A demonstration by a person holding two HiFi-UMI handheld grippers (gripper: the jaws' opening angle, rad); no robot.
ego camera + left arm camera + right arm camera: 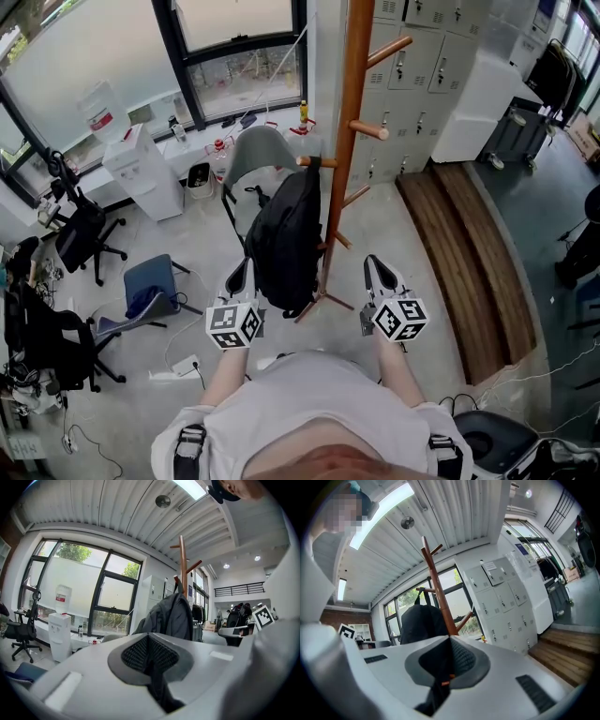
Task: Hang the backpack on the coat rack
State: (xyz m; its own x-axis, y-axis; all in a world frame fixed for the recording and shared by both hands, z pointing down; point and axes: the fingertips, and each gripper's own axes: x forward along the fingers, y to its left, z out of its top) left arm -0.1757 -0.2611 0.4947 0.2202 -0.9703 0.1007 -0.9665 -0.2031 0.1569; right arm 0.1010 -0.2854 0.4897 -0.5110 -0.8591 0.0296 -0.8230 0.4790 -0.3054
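Two grippers [242, 272] [377, 268] flank the backpack [286, 234] hanging ahead.

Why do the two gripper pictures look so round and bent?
Left gripper view: wide-angle lens bows the window frames, corners black, ceiling light glares. Right gripper view: same bulge, coat rack curves, strip light blown out. Head view: straighter, window washed pale.
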